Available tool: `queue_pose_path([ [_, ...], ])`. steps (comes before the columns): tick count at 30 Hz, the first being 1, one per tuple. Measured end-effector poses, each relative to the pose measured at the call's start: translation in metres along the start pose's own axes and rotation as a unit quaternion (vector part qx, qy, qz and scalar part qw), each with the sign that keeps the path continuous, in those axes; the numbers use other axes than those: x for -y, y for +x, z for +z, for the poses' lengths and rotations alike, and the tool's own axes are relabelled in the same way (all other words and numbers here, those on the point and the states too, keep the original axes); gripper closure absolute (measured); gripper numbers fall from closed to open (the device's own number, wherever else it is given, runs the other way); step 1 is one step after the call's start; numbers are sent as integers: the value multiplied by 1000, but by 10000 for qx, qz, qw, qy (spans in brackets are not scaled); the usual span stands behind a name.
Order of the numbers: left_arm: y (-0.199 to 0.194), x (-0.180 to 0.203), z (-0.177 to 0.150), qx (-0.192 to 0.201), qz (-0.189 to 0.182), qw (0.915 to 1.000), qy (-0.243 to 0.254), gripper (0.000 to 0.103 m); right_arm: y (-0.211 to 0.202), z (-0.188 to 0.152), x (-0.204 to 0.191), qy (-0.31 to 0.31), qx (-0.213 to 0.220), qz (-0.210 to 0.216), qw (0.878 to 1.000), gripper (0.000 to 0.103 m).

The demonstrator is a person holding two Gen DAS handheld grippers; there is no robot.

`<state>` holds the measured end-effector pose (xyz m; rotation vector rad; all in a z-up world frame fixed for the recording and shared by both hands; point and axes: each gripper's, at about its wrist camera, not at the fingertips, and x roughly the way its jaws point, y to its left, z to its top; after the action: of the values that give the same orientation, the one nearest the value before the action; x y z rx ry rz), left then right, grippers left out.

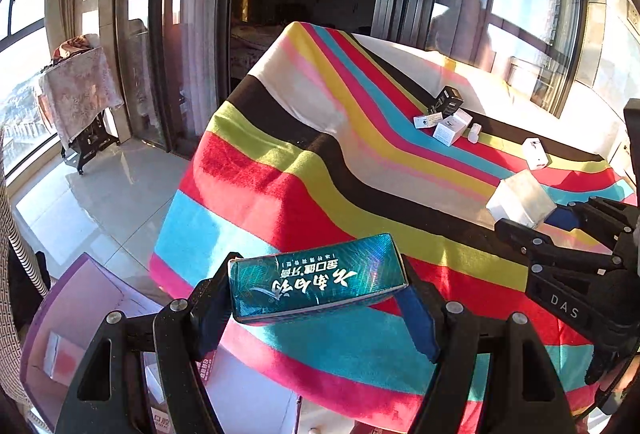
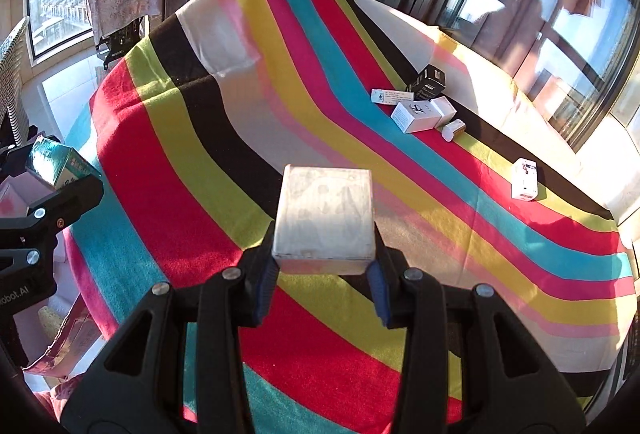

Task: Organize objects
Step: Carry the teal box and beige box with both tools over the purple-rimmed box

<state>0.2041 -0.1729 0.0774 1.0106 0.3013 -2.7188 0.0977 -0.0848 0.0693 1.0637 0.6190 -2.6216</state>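
Left gripper [image 1: 318, 308] clamped on teal toothpaste box [image 1: 316, 280], right gripper [image 2: 323, 274] clamped on white box [image 2: 326, 220], both above striped counter [image 2: 200, 193]. Risk: toothpaste box, pinched near one edge, twisting free over cardboard carton [image 1: 84, 318].

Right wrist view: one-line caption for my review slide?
Right claw clamps a white square cardboard box above the striped multicolour blanket.

Teal box [image 1: 316, 280], white box [image 2: 325, 220], rainbow-striped blanket [image 2: 240, 137].
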Motion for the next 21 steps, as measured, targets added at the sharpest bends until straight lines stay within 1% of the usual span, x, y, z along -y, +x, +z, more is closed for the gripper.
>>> queue_pose_path([
  [3, -11, -22, -13, -63, 190, 9997, -119, 29, -7, -3, -32, -333, 27, 245, 9991, 59],
  [5, -17, -38, -23, -129, 324, 9991, -223, 29, -9, -4, -56, -550, 15, 513, 9972, 59],
  [10, -27, -79, -43, -251, 717, 9958, -510, 29, -19, -8, -119, -1234, 52, 953, 9878, 59],
  [12, -30, -94, -49, -289, 838, 9941, -631, 29, -23, -10, -140, -1498, 79, 1054, 9831, 59],
  [16, -34, -118, -61, -356, 1010, 9909, -811, 29, -28, -11, -171, -1819, 76, 1315, 9745, 59],
  [21, -35, -145, -73, -446, 1240, 9857, -1047, 29, -31, -19, -207, -2238, 60, 1516, 9627, 59],
])
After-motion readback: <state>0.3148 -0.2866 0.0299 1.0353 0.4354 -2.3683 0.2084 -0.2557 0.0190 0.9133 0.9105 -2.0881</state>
